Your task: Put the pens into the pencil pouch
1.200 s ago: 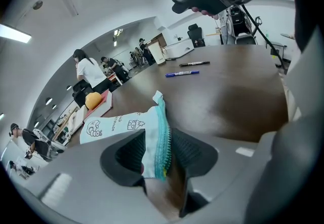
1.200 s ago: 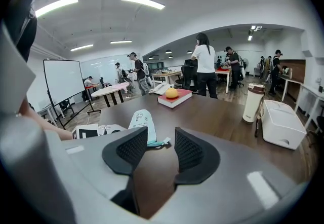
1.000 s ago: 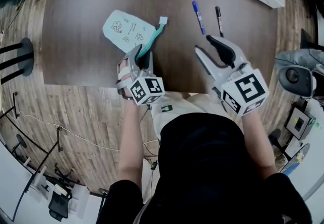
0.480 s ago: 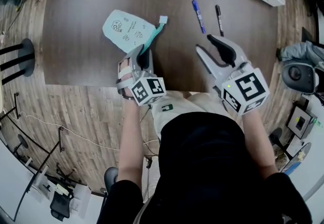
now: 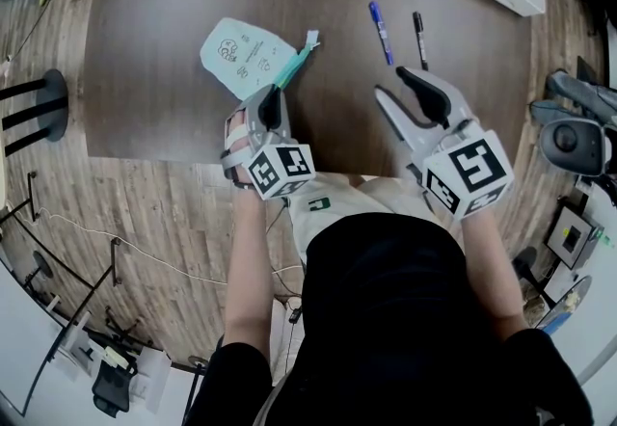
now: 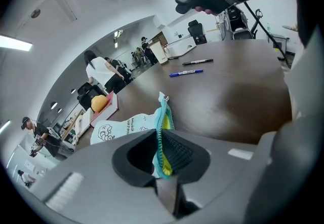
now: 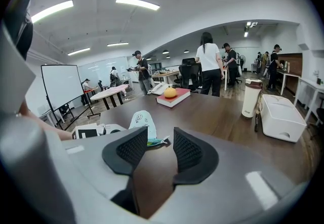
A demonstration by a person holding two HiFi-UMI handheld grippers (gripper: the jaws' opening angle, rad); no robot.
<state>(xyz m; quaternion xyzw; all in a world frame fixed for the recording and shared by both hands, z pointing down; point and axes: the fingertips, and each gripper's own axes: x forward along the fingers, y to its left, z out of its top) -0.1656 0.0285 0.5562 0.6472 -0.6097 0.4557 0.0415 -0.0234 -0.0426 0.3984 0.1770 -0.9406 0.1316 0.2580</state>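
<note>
My left gripper [image 5: 271,98] is closing on the zipper edge of the pencil pouch [image 5: 241,56], centre-left. My right gripper [image 5: 410,94] hovers open and empty. The blue pen [image 5: 382,32] and black pen [image 5: 419,39] lie upper right on the surface [image 5: 145,116].

The pencil pouch [image 5: 246,56], in the upper left of the head view, carries a cartoon figure and small dark lines of print, too small to read. The left marker cube [image 5: 281,171] and the right marker cube [image 5: 469,173] show black-and-white square codes, without letters. On the white tumbler [image 7: 251,97] a short vertical word is not legible.
</note>
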